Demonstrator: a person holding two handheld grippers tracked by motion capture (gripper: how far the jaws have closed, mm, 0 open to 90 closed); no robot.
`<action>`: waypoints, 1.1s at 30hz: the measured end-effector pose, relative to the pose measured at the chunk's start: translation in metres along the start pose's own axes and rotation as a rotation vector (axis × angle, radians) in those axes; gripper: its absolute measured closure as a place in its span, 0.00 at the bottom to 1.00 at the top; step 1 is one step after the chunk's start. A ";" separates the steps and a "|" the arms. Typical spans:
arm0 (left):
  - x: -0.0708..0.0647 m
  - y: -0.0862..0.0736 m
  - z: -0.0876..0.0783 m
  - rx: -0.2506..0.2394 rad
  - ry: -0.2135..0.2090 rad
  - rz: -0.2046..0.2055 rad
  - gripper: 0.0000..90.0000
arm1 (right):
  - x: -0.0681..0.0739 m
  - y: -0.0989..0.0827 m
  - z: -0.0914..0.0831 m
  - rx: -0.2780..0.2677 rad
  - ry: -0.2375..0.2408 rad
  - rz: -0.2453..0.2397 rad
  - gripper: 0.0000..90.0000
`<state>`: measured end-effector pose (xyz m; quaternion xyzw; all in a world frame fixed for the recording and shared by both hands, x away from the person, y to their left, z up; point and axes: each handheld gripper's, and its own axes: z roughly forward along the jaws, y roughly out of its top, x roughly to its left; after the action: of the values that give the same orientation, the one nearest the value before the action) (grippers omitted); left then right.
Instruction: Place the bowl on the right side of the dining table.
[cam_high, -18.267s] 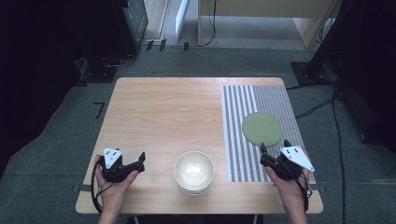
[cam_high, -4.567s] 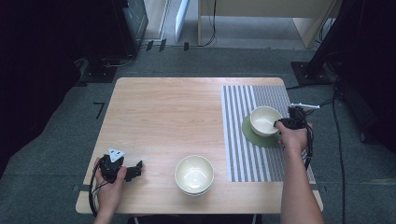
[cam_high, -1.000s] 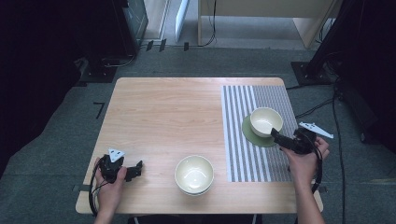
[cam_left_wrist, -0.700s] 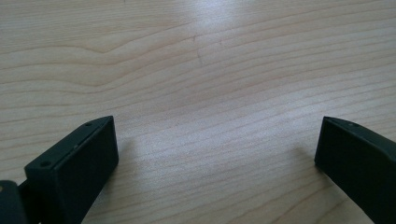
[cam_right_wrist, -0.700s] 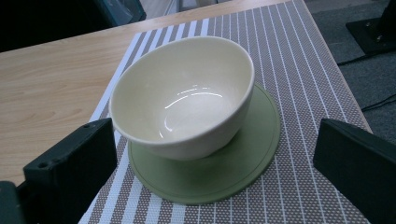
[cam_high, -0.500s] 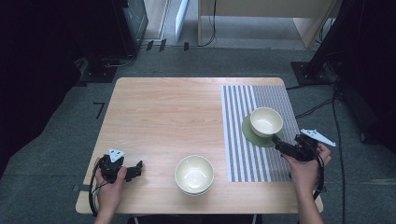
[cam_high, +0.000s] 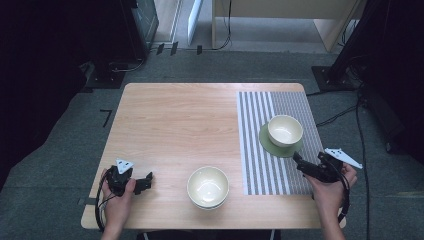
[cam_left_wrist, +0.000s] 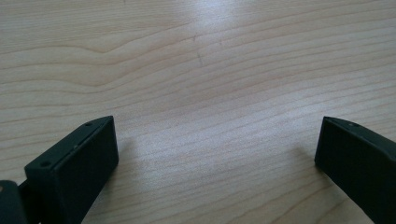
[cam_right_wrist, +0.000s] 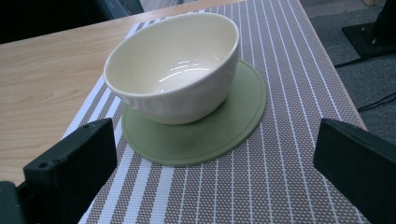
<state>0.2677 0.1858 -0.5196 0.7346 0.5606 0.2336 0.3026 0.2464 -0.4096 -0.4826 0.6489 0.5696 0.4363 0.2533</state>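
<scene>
In the high view a cream bowl (cam_high: 285, 130) stands upright on a round green coaster (cam_high: 278, 142) at the right of centre of the frame, on the striped placemat (cam_high: 260, 150) that covers the right part of the wooden table (cam_high: 175, 125). The bowl sits toward the coaster's upper right, so more green shows at its lower left. The right gripper (cam_high: 298, 161) lies at the lower right of the frame, just below the coaster and apart from it, its jaws pointing up and left toward the bowl. In the right gripper view its two black jaws stand wide apart at the bottom corners with nothing between them (bowl (cam_right_wrist: 173, 65) and coaster (cam_right_wrist: 196, 126) fill the upper middle, clear of both jaws). A second cream bowl (cam_high: 208, 187) rests on bare wood at the lower centre of the high view. The left gripper (cam_high: 145, 181) sits at the lower left, near the table's front edge, well apart from that bowl; the left gripper view shows its jaws spread, holding nothing, over plain wood grain (cam_left_wrist: 201, 93).
</scene>
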 end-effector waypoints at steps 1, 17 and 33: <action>0.000 0.000 0.000 0.000 0.000 0.000 0.00 | -0.001 -0.001 0.000 -0.003 0.000 -0.005 0.00; 0.000 0.000 0.000 0.000 0.000 0.000 0.00 | -0.008 -0.016 -0.011 0.003 -0.017 -0.012 0.00; 0.000 0.000 0.000 0.000 0.000 0.000 0.00 | -0.019 -0.031 -0.019 0.031 -0.035 -0.017 0.00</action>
<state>0.2677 0.1858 -0.5196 0.7345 0.5607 0.2336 0.3027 0.2146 -0.4243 -0.5037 0.6554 0.5774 0.4136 0.2569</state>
